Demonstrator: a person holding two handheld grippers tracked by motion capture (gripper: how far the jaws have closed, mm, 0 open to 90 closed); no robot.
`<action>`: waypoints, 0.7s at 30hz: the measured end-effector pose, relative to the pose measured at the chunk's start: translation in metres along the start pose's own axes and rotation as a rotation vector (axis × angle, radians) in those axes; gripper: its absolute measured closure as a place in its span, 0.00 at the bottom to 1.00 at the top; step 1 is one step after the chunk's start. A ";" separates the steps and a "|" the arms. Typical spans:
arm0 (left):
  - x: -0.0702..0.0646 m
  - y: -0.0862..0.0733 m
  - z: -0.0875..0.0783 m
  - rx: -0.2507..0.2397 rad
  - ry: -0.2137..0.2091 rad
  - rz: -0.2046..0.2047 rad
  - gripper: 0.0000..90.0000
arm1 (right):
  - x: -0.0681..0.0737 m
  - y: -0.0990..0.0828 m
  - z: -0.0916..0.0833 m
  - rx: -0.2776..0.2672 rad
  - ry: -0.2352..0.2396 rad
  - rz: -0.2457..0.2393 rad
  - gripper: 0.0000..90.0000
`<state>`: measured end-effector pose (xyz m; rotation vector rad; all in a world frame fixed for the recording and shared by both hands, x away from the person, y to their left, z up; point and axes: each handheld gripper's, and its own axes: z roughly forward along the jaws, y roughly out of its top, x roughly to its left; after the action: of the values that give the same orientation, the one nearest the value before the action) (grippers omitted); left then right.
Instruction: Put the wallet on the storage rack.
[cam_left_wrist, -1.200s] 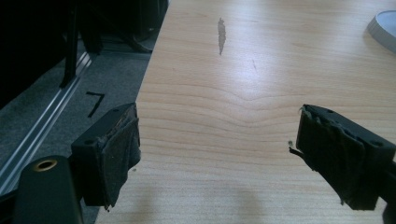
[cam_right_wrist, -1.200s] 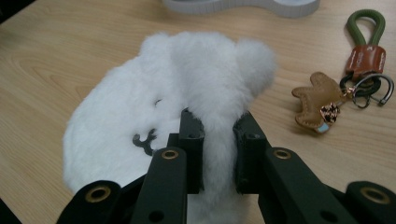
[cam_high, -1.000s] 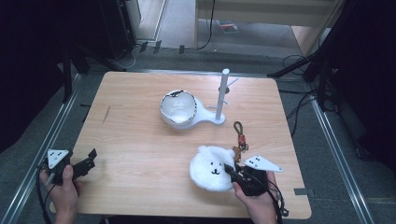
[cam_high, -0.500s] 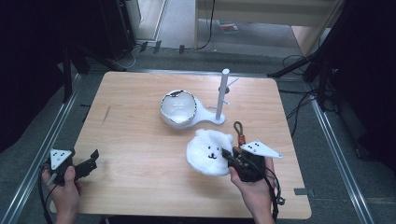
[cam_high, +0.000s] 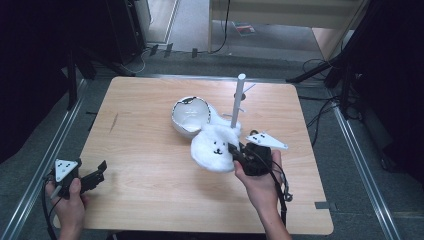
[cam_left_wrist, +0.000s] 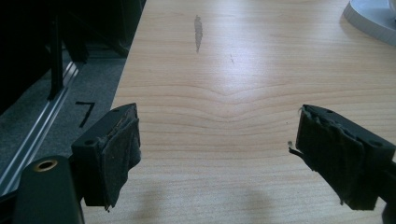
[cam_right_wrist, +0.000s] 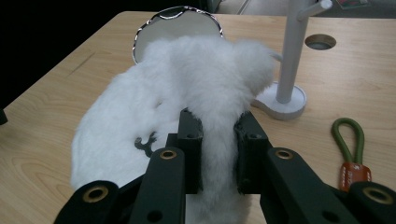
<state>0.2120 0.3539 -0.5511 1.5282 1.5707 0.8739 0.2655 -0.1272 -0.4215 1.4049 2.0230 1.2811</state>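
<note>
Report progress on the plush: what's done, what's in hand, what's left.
Done: the right gripper is shut on the white plush and holds it near the white stand and bowl. In hand: carrying it, by the look of it toward the stand. Left: probably setting or hanging it there; nothing is placed yet. The left gripper is open above bare table.

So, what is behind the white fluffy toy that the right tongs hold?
Behind the fluffy toy stands a white bowl, with its rim above the fur, and beside it a white stand. The toy covers the bowl's lower part.
</note>
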 end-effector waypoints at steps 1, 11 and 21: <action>0.000 0.000 0.000 0.001 0.000 0.001 0.16 | 0.002 0.003 0.003 0.000 0.000 -0.001 0.85; 0.000 0.000 0.001 0.004 -0.003 0.000 0.16 | 0.012 0.028 0.040 0.009 -0.048 0.004 0.85; 0.000 0.000 0.001 0.009 -0.005 0.005 0.16 | 0.013 0.043 0.069 0.030 -0.124 0.022 0.84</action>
<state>0.2128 0.3534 -0.5510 1.5407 1.5697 0.8660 0.3326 -0.0792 -0.4189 1.4863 1.9568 1.1472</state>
